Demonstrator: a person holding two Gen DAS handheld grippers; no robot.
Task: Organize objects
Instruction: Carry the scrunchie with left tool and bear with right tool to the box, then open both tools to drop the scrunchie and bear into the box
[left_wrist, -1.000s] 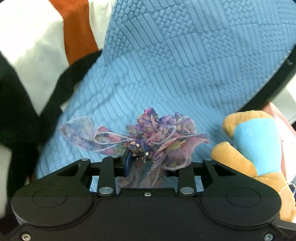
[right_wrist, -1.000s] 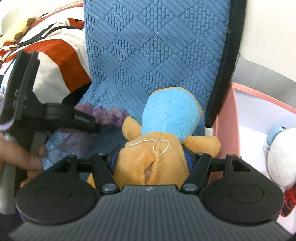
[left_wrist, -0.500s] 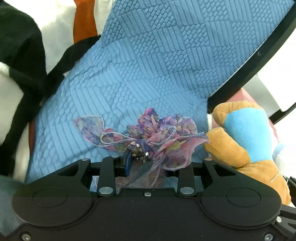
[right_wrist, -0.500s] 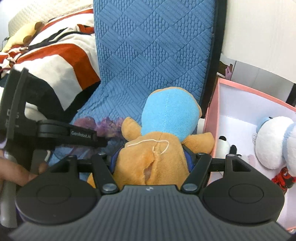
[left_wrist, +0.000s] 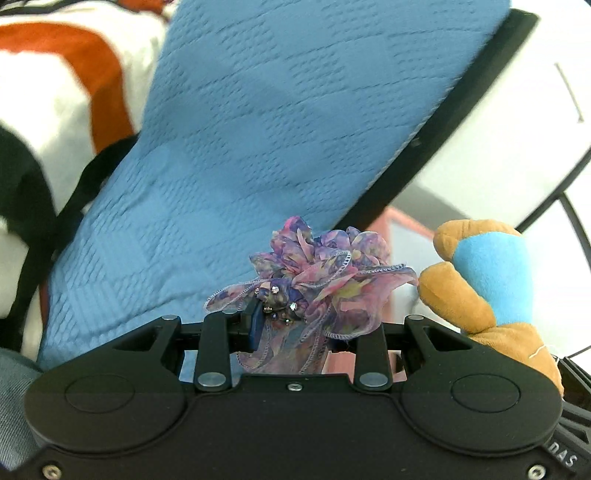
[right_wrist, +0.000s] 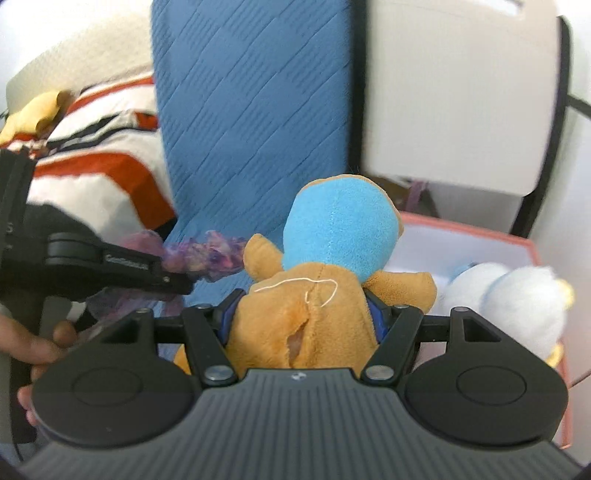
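The left gripper (left_wrist: 291, 328) is clamped narrowly on a purple-and-pink chiffon hair bow (left_wrist: 317, 273), whose lower folds vanish behind the black gripper housing; small rhinestones glint at its knot. Beside it, the right gripper (right_wrist: 303, 314) is closed around the body of a tan plush toy (right_wrist: 317, 288) with a sky-blue head, its blue pads (right_wrist: 231, 314) pressed into the fur on both sides and the toy's legs hidden below the housing. A loose white thread and a torn seam show on the toy's back. Both items hang in the air over the right edge of a blue quilted mat (left_wrist: 258, 129), next to a pink-walled box (right_wrist: 532, 254) that already holds a white plush (right_wrist: 517, 295), partly cut off by the gripper. Raised lettering on the left gripper's arm is too blurred to read; "DAS" is legible at the left view's lower right corner. A hand (right_wrist: 40, 347) grips the left tool's handle. A striped orange, white and black blanket (right_wrist: 96, 173) lies beyond.
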